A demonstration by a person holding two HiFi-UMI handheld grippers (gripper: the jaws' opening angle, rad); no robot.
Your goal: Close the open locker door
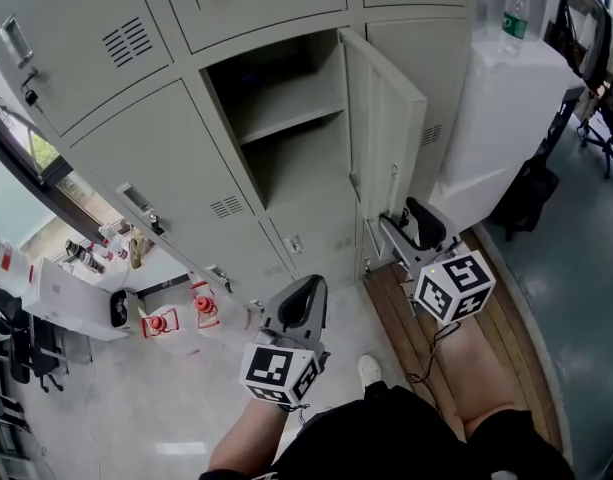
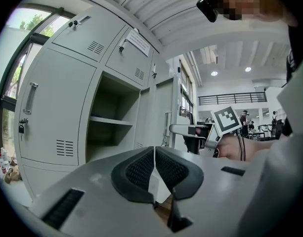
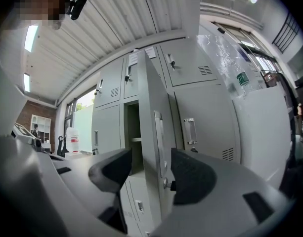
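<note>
Looking down on grey lockers (image 1: 156, 158), with the locker door (image 1: 386, 138) swung out toward the near side, hinged at the right of its opening and baring a shelf (image 1: 291, 118) inside. Holding the right gripper (image 1: 406, 226) at the door's lower free edge, tongs released and spread wide, one either side of that edge, pads not pressing. Holding the left gripper (image 1: 298, 308) nearer and left of the door, apart from it, tongs clenched on nothing. At far right, a bottle (image 1: 516, 13) atop a white cabinet (image 1: 506, 118).
</note>
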